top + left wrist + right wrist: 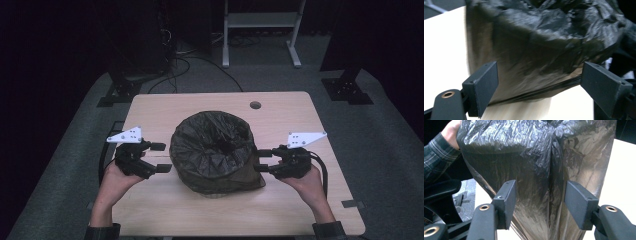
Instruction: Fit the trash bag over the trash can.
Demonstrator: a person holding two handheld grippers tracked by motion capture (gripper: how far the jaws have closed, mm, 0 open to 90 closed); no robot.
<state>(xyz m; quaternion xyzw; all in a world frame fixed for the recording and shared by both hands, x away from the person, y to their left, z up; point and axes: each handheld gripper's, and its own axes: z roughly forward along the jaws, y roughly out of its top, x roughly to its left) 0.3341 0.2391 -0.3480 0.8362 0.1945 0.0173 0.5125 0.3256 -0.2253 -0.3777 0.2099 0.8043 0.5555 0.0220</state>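
Bin (pixel 212 150) lined with a black bag sits mid-table (pixel 300 210), a little toward the near edge, bag film folded down over its outer wall. Step looks like seating or gripping that film from both sides. Left claw (pixel 161 157) jaws apart, just beside the left wall. Right claw (pixel 262 160) jaws apart, straddling a vertical pleat. Close both evenly on film, not the rim; pull level so the bin stays upright.

Light wood surface (pixel 300 200) with a round hole (pixel 255 105) near the far edge. Beyond it: white frame legs (pixel 260 30), loose cables (pixel 200 65) on grey carpet, black stand bases (pixel 347 90).
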